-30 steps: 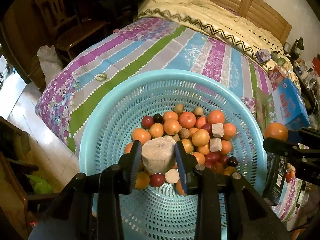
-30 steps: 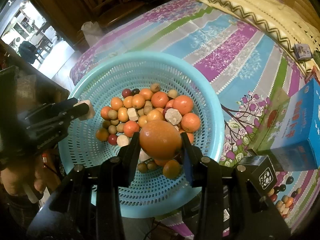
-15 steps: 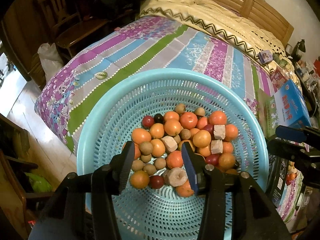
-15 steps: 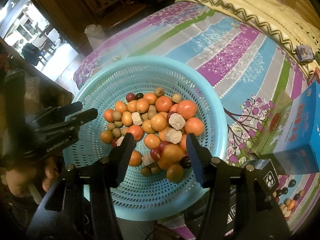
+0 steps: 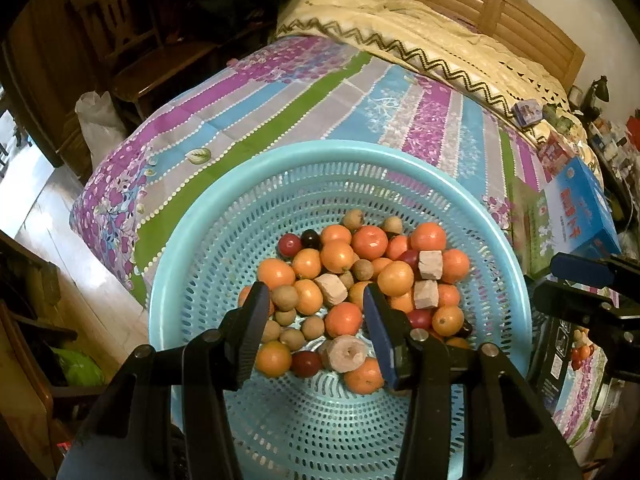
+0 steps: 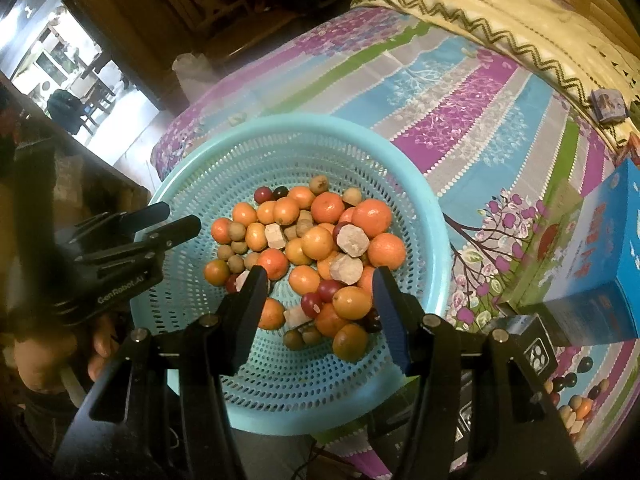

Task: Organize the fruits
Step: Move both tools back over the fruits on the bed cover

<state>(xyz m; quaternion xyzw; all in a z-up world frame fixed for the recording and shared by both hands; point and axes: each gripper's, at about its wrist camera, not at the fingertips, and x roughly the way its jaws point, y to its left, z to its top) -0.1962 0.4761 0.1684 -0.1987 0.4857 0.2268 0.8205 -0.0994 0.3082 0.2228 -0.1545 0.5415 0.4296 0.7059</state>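
Both tools tilt steeply down over the turquoise basket [image 5: 192, 248]. The left gripper [image 5: 316, 320] and right gripper [image 6: 320, 300] hang spread and empty, fruit pile [image 6: 304, 248] toward twelve o'clock.

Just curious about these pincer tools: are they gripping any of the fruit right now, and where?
Nothing is held. The left gripper and right gripper both hang open above the fruit heaped in the turquoise basket.
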